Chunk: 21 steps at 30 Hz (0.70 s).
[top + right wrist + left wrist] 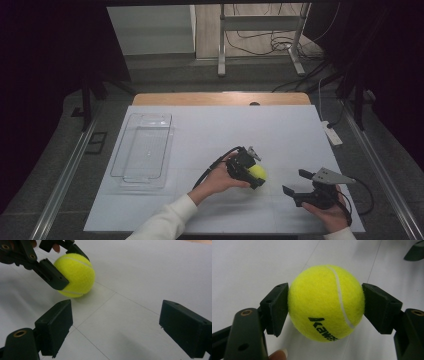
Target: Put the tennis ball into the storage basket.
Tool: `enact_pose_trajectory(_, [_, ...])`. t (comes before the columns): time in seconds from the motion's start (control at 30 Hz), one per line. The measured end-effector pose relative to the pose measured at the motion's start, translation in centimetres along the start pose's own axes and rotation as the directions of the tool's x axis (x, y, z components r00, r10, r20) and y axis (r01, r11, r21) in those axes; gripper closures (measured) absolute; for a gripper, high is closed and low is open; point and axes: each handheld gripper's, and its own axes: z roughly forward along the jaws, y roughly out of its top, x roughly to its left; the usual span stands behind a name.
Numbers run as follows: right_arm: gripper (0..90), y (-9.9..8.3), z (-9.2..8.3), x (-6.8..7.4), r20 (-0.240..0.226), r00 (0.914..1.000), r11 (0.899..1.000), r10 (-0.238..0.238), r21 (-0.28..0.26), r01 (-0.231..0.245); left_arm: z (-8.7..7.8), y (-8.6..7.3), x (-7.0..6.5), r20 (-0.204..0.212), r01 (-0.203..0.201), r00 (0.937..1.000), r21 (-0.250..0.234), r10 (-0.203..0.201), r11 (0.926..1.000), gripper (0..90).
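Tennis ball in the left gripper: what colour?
Yellow-green tennis ball, white seam, black lettering; left gripper view shows it best.

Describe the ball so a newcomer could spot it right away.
On the white table sheet, look right of the clear plastic tray. There the left gripper clamps a tennis ball: fuzzy yellow-green with a white seam and black lettering, the one bright thing there.

Tennis ball [326,302] reads "Kawas…", rest cut off.

My left gripper [251,176] around the round yellow felt tennis ball [258,173] on the white table sheet [210,130], my right gripper [296,182] just right of it, clear plastic tray [143,150] far left.
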Motion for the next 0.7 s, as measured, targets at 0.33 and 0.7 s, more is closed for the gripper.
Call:
enact_pose_trajectory(0.33, [12.2, 0.0, 0.0, 0.0, 0.004, 1.0000, 1.000, 0.004, 0.003, -0.004, -1.5, -0.4, -0.4, 0.000, -0.007, 1.0000, -0.052, 0.007, 0.9986, 26.8])
enact_pose_trajectory(0.7, [12.3, 0.0, 0.0, 0.0, 0.008, 0.9999, 1.000, 0.008, 0.006, -0.008, -2.7, -1.0, -0.3, 0.006, -0.002, 1.0000, -0.099, 0.003, 0.9951, 26.8])
